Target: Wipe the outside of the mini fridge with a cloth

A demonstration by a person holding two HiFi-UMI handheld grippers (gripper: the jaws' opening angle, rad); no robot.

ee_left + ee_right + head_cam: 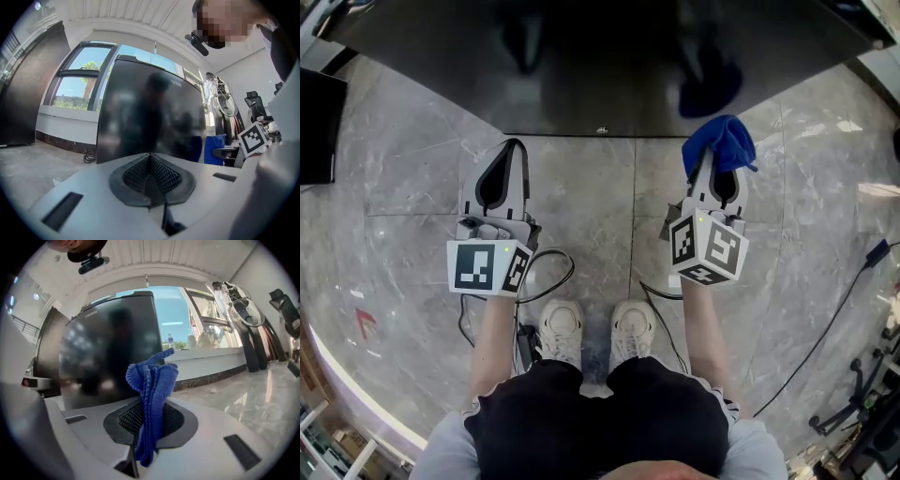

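The black glossy mini fridge [600,66] stands on the floor straight ahead; its dark front [150,122] [112,357] fills both gripper views and mirrors the person. My right gripper [719,159] is shut on a blue knitted cloth [719,141] [150,399], which bunches up above the jaws a short way in front of the fridge. My left gripper [508,155] is shut with nothing between its jaws, also just short of the fridge's lower edge.
Grey marble floor [412,169] lies all around. A second dark cabinet [23,93] stands at the left. Cables [825,328] trail over the floor at right. An office chair [257,108] and a rack stand to the right. My white shoes [595,330] are below.
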